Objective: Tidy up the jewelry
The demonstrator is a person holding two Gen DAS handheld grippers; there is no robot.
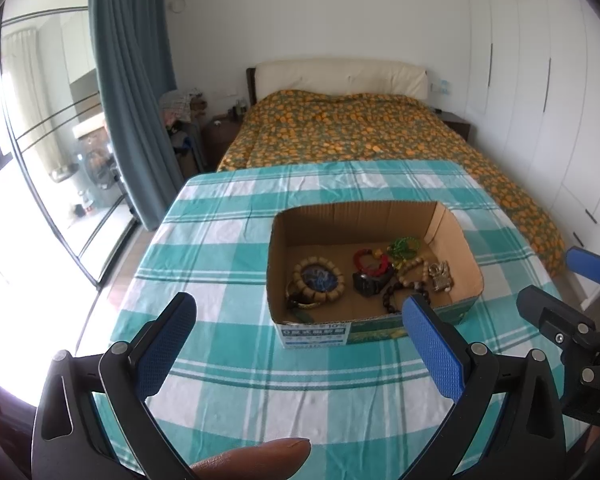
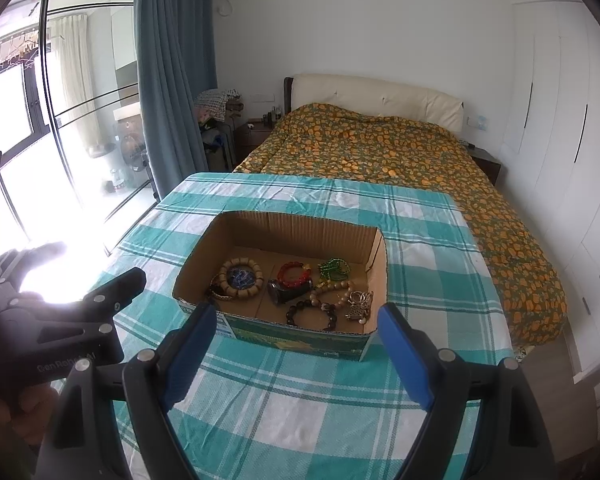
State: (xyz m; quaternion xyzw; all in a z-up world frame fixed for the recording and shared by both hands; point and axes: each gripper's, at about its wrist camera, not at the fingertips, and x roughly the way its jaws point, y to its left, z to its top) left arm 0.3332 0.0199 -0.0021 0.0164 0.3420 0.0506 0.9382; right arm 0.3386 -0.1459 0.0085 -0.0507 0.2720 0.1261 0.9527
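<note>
An open cardboard box (image 1: 456, 236) (image 2: 376, 256) stands on a teal checked tablecloth (image 1: 220, 256) (image 2: 300, 400). Inside lie a wooden bead bracelet (image 1: 319, 283) (image 2: 242, 278), a red bracelet (image 1: 370, 262) (image 2: 296, 274), green beads (image 1: 404, 247) (image 2: 334, 268), a dark watch (image 1: 370, 282) (image 2: 288, 291), a dark bead bracelet (image 2: 311, 314), a tan bead bracelet (image 2: 332, 294) and a metal pendant (image 1: 440, 276) (image 2: 359, 304). My left gripper (image 1: 300, 320) hovers open just before the box. My right gripper (image 2: 296, 330) is open too, its blue pads empty near the box's front wall.
A bed with an orange and green quilt (image 1: 360, 128) (image 2: 400, 152) lies beyond the table. Blue curtains (image 1: 128, 80) (image 2: 172, 72) and glass doors stand at the left, white wardrobes (image 1: 540, 80) at the right. A fingertip (image 1: 256, 458) shows at the bottom of the left wrist view.
</note>
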